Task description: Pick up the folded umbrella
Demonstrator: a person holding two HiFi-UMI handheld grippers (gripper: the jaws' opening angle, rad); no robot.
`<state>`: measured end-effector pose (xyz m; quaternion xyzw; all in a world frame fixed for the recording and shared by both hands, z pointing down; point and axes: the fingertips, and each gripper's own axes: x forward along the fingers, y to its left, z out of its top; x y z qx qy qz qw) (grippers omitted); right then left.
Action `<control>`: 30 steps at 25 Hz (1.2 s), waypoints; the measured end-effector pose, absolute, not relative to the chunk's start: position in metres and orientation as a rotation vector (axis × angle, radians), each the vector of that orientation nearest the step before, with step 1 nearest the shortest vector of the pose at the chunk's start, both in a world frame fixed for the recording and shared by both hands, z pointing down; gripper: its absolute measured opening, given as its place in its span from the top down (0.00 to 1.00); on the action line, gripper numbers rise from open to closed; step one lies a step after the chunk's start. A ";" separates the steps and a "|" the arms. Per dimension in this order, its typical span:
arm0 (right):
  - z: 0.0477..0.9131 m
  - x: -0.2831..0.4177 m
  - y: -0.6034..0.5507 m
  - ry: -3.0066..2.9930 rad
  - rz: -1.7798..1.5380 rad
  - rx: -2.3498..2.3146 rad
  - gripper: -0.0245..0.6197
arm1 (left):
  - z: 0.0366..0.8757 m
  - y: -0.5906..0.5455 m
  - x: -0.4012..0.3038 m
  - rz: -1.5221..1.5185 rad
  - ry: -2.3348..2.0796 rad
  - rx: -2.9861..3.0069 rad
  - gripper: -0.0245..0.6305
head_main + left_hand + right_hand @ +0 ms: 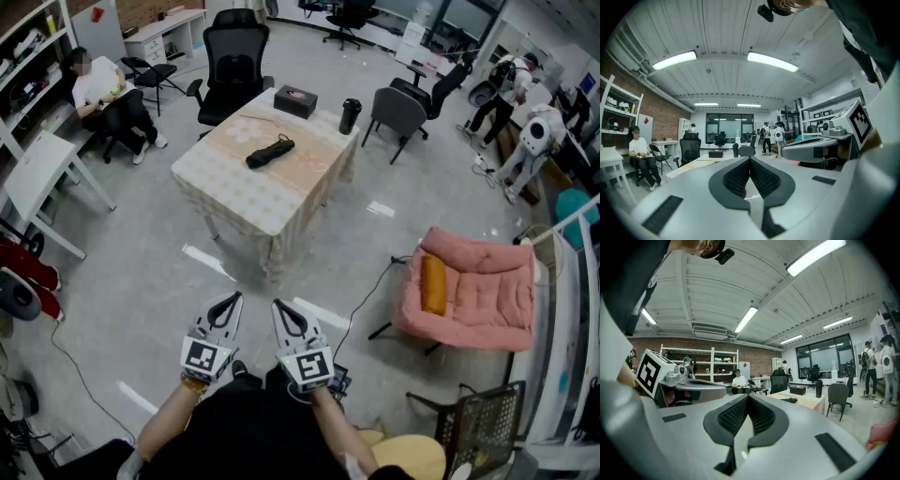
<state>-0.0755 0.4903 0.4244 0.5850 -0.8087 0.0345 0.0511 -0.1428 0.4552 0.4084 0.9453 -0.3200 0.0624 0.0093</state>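
Folded black umbrella (270, 152) lies mid-tabletop on beige-clothed table (281, 214).
White left gripper (228, 302) and right gripper (283, 307) hang well short, jaws together, empty.

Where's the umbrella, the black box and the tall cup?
folded umbrella (270, 152), head view, middle of its body
black box (295, 99), head view, centre of its top
tall cup (350, 115), head view, middle of its side

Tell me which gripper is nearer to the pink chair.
Right. The right gripper hangs between the left gripper and the pink chair; the chair stands well off to the right of both.
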 end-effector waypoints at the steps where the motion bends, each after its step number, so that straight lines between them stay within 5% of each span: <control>1: 0.424 -0.077 0.490 -2.468 0.100 1.781 0.94 | 0.408 0.455 -0.143 0.200 -0.998 2.952 0.94; 30: 0.420 -0.037 0.406 -2.499 0.032 1.805 0.94 | 0.411 0.385 -0.096 0.137 -0.992 3.009 0.94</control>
